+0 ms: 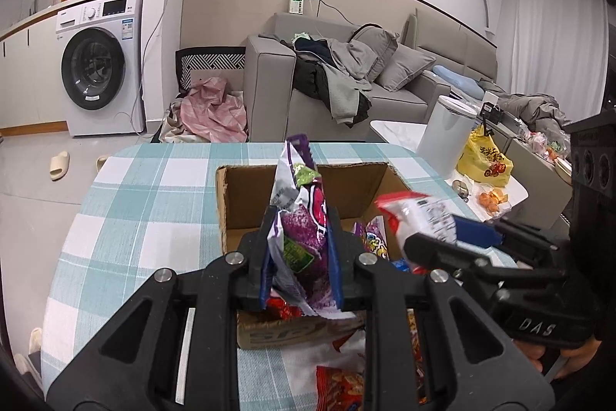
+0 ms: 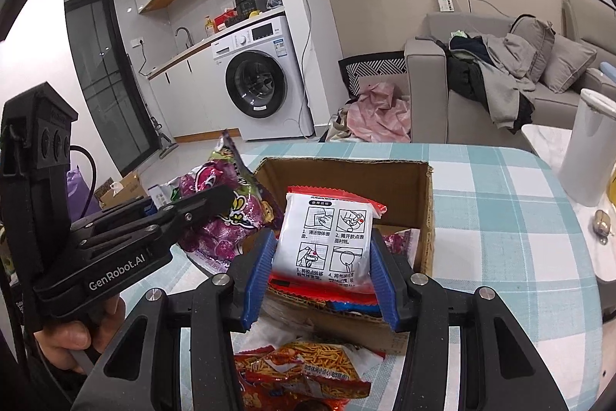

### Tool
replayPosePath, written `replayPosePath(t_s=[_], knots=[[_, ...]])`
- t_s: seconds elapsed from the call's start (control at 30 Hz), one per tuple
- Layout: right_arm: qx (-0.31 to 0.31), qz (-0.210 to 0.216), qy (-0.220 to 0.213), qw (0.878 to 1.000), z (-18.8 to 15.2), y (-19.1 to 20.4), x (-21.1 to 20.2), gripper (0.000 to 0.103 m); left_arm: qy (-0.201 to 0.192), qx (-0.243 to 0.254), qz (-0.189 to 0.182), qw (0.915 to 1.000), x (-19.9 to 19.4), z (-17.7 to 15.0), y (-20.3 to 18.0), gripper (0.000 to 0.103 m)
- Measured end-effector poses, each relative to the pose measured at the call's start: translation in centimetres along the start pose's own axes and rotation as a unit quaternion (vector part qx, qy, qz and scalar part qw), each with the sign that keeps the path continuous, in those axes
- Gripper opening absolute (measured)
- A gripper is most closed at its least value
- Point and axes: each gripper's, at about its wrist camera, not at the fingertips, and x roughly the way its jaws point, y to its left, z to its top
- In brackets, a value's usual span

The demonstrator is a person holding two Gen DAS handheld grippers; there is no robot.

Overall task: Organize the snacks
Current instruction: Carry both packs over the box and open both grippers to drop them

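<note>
An open cardboard box [image 1: 246, 195] [image 2: 423, 214] stands on the checked tablecloth with several snack packets inside. My left gripper [image 1: 300, 241] is shut on a purple snack bag [image 1: 300, 214], held upright over the box's near edge. That same purple snack bag [image 2: 227, 214] and the left gripper [image 2: 200, 207] show at the left of the right wrist view. My right gripper [image 2: 321, 253] is shut on a white and red packet [image 2: 325, 241] with printed instruction pictures, held over the box. From the left wrist view the right gripper [image 1: 427, 237] and its packet [image 1: 415, 214] hang over the box's right side.
Orange and red snack packets [image 2: 304, 372] [image 1: 338, 388] lie on the tablecloth [image 1: 134, 203] in front of the box. A white bin [image 1: 442, 137], a yellow bag [image 1: 485, 160] and oranges [image 1: 491, 199] sit on a side table at the right. Sofa, laundry and washing machine stand beyond.
</note>
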Motion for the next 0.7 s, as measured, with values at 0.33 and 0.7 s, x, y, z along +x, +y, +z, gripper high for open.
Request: replayPosePath(t_s=[0.33,0.7], knots=[[0.0,-0.013,0.006,1.0,0.1,-0.7,1.2,0.052,0.018,-0.014,0.017,0.9996,3.1,0.3,1.0,0.025],[-0.001,-0.025,0.006,1.0,-0.8,-1.4,-0.1,0.091,0.024,0.015,0.02,0.9994,2.0,-1.1,0.4,0.085]])
